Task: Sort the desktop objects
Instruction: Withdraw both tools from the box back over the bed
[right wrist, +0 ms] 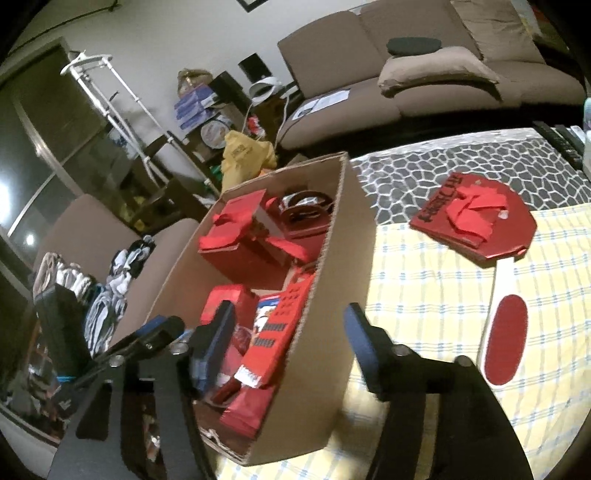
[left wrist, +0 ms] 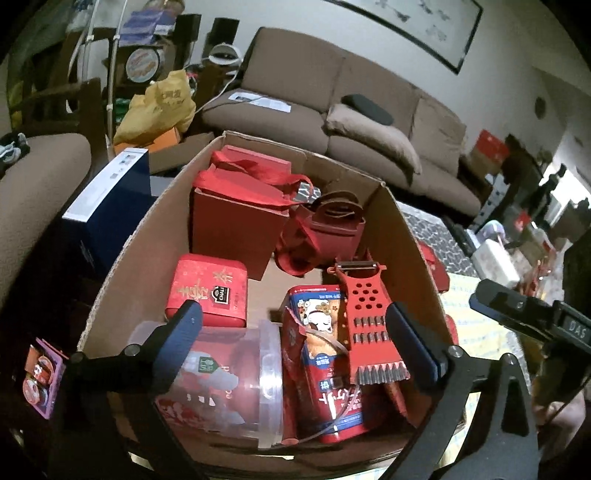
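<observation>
Corrugated cardboard box [left wrist: 399, 229] w/ 1 perforated plastic grater [left wrist: 369, 325], 1 rounded tin [left wrist: 207, 291]. Left gripper [left wrist: 291, 332], right gripper [right wrist: 291, 347] — jaws apart, empty.

1. You see a box [left wrist: 400, 236] of matt brown corrugated cardboard.
2. Your grater [left wrist: 369, 314] is glossy red plastic with metal teeth.
3. The tub [left wrist: 236, 384] is clear, smooth plastic.
4. The tablecloth [right wrist: 424, 291] is checked woven cloth.

Brown sofa [left wrist: 369, 122] against a pale wall [left wrist: 295, 22], framed picture [left wrist: 424, 26] above. Cluttered shelving [right wrist: 207, 110] in the corner. Dark window [right wrist: 33, 155] with bright reflections. Dim lighting.
</observation>
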Tool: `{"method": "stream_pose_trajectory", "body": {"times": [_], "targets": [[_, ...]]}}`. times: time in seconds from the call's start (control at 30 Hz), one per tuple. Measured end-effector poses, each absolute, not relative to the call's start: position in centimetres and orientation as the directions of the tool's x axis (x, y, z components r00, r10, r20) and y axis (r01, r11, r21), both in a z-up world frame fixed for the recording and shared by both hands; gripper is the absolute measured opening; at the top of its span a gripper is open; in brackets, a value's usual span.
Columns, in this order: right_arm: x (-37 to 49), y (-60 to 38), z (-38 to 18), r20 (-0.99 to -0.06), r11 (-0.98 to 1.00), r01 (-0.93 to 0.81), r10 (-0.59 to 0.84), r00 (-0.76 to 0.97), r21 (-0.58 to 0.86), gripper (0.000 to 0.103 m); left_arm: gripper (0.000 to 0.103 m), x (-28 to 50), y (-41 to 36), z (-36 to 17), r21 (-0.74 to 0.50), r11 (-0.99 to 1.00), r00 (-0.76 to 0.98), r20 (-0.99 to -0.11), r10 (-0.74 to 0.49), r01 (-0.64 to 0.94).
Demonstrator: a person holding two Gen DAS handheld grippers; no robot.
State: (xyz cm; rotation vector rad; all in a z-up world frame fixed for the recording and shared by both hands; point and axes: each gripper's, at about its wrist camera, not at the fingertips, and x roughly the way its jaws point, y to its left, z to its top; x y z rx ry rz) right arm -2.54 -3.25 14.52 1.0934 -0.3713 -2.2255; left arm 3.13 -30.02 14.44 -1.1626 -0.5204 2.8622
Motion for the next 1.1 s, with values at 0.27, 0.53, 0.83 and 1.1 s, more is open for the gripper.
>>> {"method": "stream_pose_trajectory", "body": {"times": [0.27,0.53,0.83,1.1], "targets": [[-3.3,0.5,14.5,-0.636,-0.809,0.364,-0.588,-0.500,0.462,0.087,0.103,2.9,-26.4,15.4,-0.272,-0.960,-0.735,-0.664,0.140,0.062],[-4.5,6.0,13.9,-0.652,-0.844,0.269,-0.531,-0.542,0.464,0.091,0.103,2.0,-22.0,16.0,-0.236,-0.972,-0.728,-0.667,0.158,0.006],[-5.4,10.3,13.3,-0.665,-0.865,0.188,-0.482,-0.570,0.465,0.097,0.103,1.3,-17.8,16.3,-0.238,-0.971,-0.723,-0.667,0.180,-0.022],[-5.5,12.5,12.7,-0.719,-0.928,0.115,-0.348,-0.601,0.353,0.102,0.103,1.0,-13.3,15.9,-0.194,-0.979,-0.715,-0.674,0.184,-0.069]]}}
